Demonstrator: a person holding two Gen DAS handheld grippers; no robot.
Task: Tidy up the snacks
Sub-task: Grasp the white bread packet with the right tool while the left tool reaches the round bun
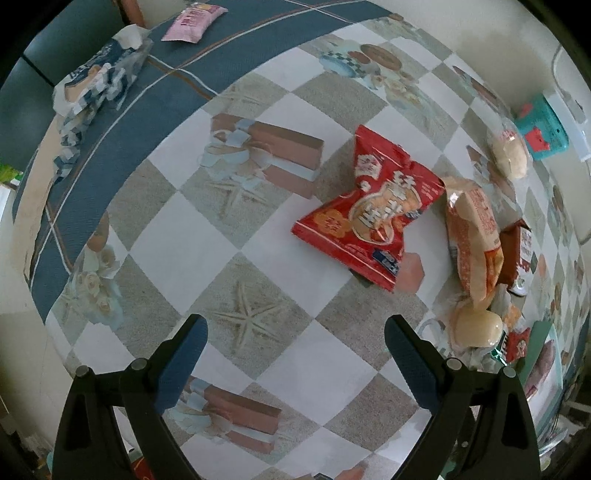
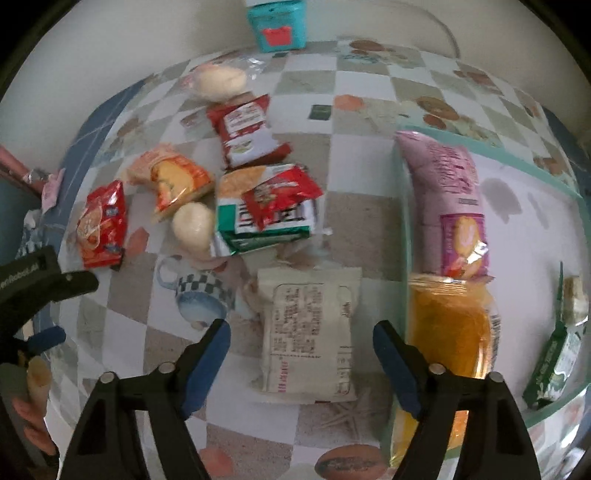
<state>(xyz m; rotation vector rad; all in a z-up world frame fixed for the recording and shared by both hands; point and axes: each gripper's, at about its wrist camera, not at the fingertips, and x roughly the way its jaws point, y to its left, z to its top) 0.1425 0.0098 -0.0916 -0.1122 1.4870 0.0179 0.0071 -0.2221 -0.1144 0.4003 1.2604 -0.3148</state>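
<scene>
My left gripper (image 1: pixel 295 328) is open and empty above the checkered tablecloth, short of a red snack bag (image 1: pixel 373 210). An orange bread packet (image 1: pixel 474 236) and a round bun (image 1: pixel 476 326) lie to its right. My right gripper (image 2: pixel 301 334) is open, its fingers either side of a cream packet (image 2: pixel 308 332) lying label-up. A mint tray (image 2: pixel 524 170) at the right holds a pink packet (image 2: pixel 450 199), an orange packet (image 2: pixel 448 328) and a green packet (image 2: pixel 554 358). More snacks lie in a pile (image 2: pixel 266 206) beyond, with the red bag (image 2: pixel 101 225) at the left.
A teal box (image 2: pixel 277 24) stands by the far wall. A tissue pack (image 1: pixel 98 88) and a pink packet (image 1: pixel 192 20) lie on the blue border of the cloth. The left gripper's body (image 2: pixel 40 280) shows at the left edge of the right wrist view.
</scene>
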